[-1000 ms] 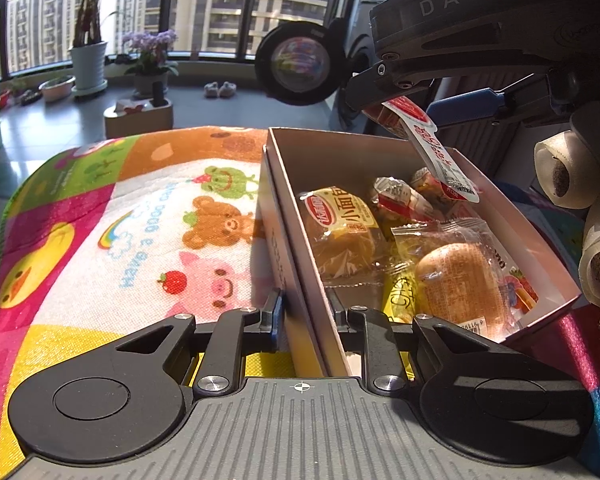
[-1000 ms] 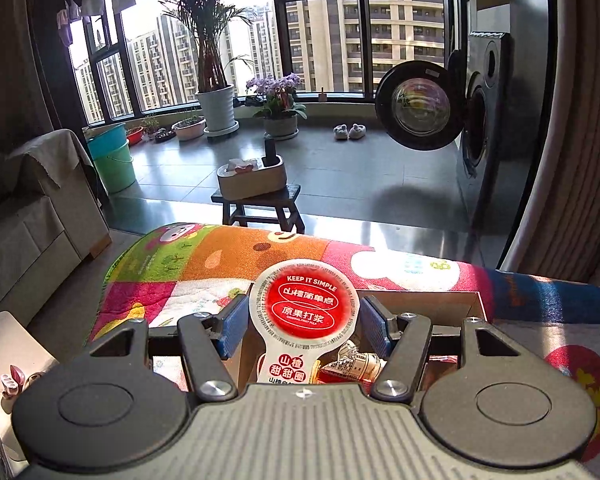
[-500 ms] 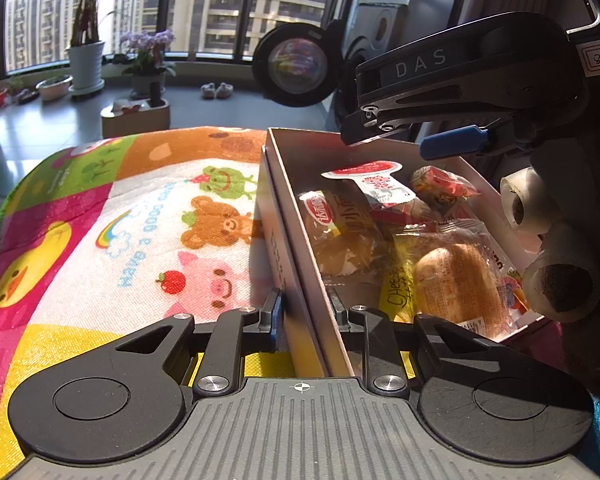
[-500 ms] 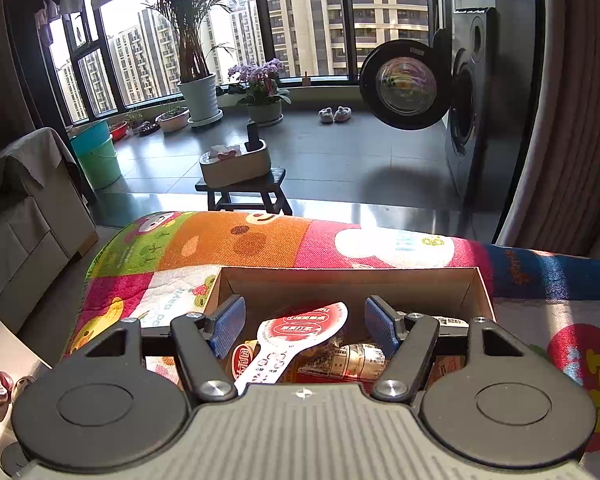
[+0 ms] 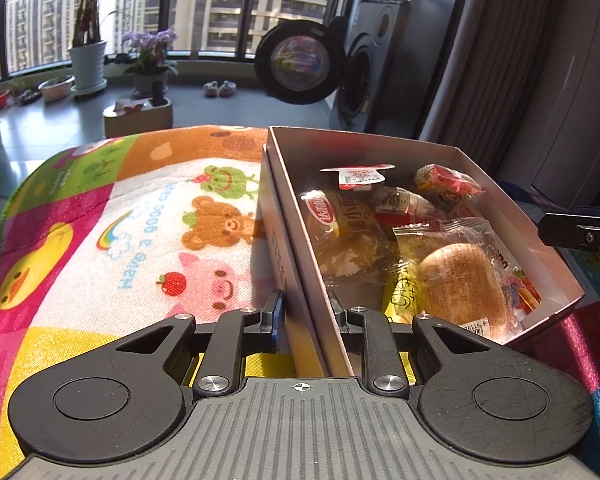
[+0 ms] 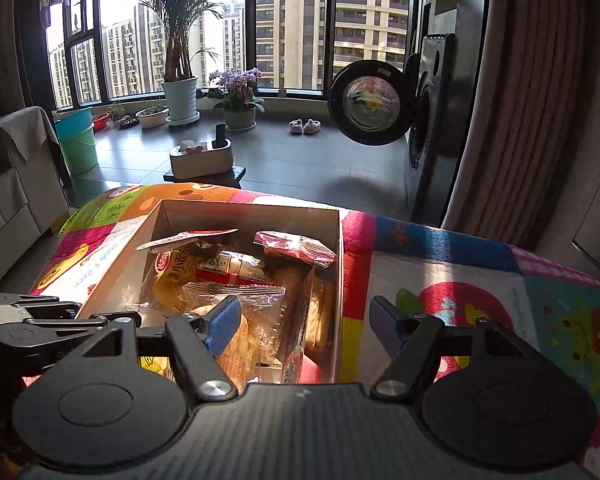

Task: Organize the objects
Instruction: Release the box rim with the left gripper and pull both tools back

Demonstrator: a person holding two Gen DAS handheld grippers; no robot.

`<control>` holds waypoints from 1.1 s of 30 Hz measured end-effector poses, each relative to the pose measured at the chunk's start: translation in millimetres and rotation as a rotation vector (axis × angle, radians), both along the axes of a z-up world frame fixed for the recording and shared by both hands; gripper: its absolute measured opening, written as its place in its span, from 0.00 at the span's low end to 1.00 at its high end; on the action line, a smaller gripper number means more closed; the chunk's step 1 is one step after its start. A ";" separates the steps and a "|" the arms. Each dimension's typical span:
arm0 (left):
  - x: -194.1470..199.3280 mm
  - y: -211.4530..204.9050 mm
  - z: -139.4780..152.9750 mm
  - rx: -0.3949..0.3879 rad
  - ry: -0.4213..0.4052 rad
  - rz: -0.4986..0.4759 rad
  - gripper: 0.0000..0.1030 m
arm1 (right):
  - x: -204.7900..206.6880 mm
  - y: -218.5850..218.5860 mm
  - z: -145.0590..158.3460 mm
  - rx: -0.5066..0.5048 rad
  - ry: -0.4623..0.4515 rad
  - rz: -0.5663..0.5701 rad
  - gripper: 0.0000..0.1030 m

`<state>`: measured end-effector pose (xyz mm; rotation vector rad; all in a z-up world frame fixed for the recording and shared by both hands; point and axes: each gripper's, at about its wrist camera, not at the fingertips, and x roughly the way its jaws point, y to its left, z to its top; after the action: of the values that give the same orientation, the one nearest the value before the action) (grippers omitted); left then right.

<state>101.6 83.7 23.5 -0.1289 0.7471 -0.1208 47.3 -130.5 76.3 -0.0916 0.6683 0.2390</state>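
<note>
Left wrist view: left gripper (image 5: 304, 314) clamps near-left wall of cardboard box (image 5: 500, 196), steadying it. Right gripper (image 6: 300, 322) wide, empty, straddling right wall. Lift clear before next pick; avoid snagging bread packet (image 5: 464, 284).

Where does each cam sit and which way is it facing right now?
Left wrist: on the left gripper, low at the open cardboard snack box's near left corner, facing the windows; its jaws straddle the box's left wall; the right gripper's black tip shows at the right edge.
Right wrist: on the right gripper, above the box's near right corner, facing the same windows; jaws open and empty, straddling the right wall.
Shared: box, red-lidded jelly cup, colourful cartoon mat, open washing machine door.
</note>
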 end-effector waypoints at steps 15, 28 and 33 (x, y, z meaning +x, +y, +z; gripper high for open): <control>38.8 -19.4 -0.8 0.066 0.025 -0.002 0.20 | -33.4 -18.4 -39.9 -0.020 0.012 -0.001 0.80; 88.4 -17.9 -3.2 0.221 0.002 0.100 0.64 | -21.2 4.1 -45.7 -0.147 -0.117 -0.083 0.80; 46.2 -14.1 23.9 0.168 -0.126 0.136 0.62 | -46.3 -1.0 -34.8 -0.107 -0.118 -0.077 0.85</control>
<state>147.8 69.5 47.4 -0.0117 0.6176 0.0632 1.1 -131.5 41.5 -0.1804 0.5662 0.1229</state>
